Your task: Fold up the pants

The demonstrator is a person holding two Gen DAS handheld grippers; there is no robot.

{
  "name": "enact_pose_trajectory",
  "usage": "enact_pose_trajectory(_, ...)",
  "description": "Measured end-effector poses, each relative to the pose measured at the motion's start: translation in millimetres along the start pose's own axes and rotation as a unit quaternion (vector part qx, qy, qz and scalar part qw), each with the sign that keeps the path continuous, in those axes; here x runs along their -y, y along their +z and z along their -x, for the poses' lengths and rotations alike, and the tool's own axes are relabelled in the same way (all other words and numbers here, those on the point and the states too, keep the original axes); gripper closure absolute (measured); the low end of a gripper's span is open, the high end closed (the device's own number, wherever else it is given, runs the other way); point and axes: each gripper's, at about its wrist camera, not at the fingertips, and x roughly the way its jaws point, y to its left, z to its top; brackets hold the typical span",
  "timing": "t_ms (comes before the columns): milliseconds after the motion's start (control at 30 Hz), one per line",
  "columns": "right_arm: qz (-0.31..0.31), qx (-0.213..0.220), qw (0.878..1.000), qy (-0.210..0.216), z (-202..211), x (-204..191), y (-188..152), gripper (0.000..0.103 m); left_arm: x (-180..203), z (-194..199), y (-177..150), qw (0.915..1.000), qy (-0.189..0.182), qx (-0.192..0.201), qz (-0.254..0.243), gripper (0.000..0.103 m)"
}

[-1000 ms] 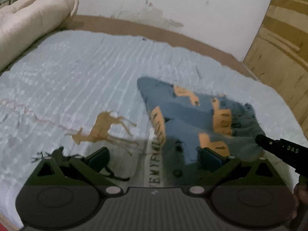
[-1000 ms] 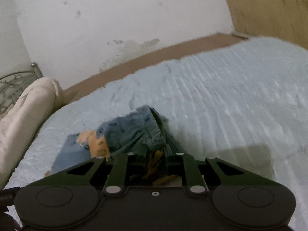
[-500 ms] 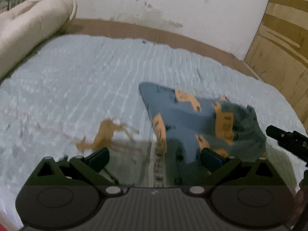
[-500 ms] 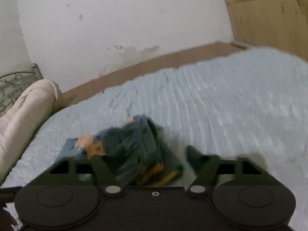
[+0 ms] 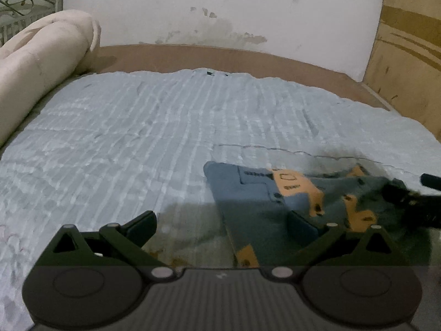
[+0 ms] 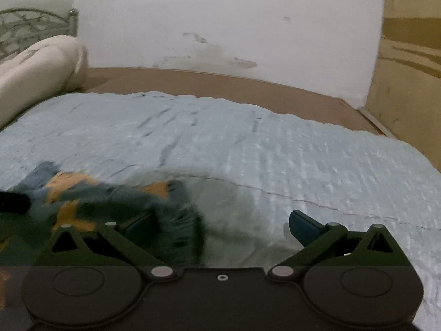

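pants (image 6: 115, 201): smeared by motion blur in the right wrist view; the fold lines and the orange print cannot be read
pants, near edge: hidden behind the left tongs (image 5: 222, 220) body in the left wrist view
right tongs (image 5: 408, 195): beside the pants in the left wrist view, blurred and cut off by the right edge
cream bedding roll (image 5: 41, 60): far left of the pants, cut off by the left edge
metal headboard (image 6: 30, 24): behind the roll, only a corner shows
bed (image 6: 275, 151): near edge hidden under the tongs

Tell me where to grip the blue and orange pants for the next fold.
Probably take the blue and orange pants at the flat pointed corner lying toward the rolled cream blanket, coming from that open side; the opposite end is bunched, so harder to pinch cleanly.
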Motion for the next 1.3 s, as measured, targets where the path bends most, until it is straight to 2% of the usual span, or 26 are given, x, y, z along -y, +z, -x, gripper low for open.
enact_pose_trajectory(167, -0.027, -0.008, 1.0, 0.001, -13, 10, 5, 0.001, -1, -9, -4, 0.9997, -0.011, -0.006, 0.02, 0.0)
enact_pose_trajectory(300, -0.038, 0.016, 0.999, 0.029, 17, 6, 2, 0.001, -6, 6, -8, 0.9991, -0.028, -0.005, 0.031, 0.0)
enact_pose_trajectory(400, -0.029, 0.016, 0.999, 0.04, 38, -2, -8, 0.001, -1, 19, -17, 0.9986, -0.042, -0.007, 0.031, 0.0)
enact_pose_trajectory(567, -0.016, -0.013, 1.0, 0.022, 53, -9, -33, 0.001, 17, 34, -40, 0.9988, -0.044, -0.021, 0.008, 0.0)
enact_pose_trajectory(833, -0.051, -0.041, 0.998, -0.01, 72, -4, -56, 0.001, 27, 57, -63, 0.9992, -0.032, -0.026, -0.001, 0.001)
enact_pose_trajectory(1133, -0.06, -0.056, 0.995, -0.052, 97, -11, -81, 0.001, 24, 78, -72, 0.9992, -0.026, -0.03, 0.005, 0.001)
enact_pose_trajectory(1300, -0.083, -0.049, 0.994, -0.054, 114, -13, -94, 0.001, 22, 89, -81, 0.9987, -0.034, -0.039, 0.0, 0.0)
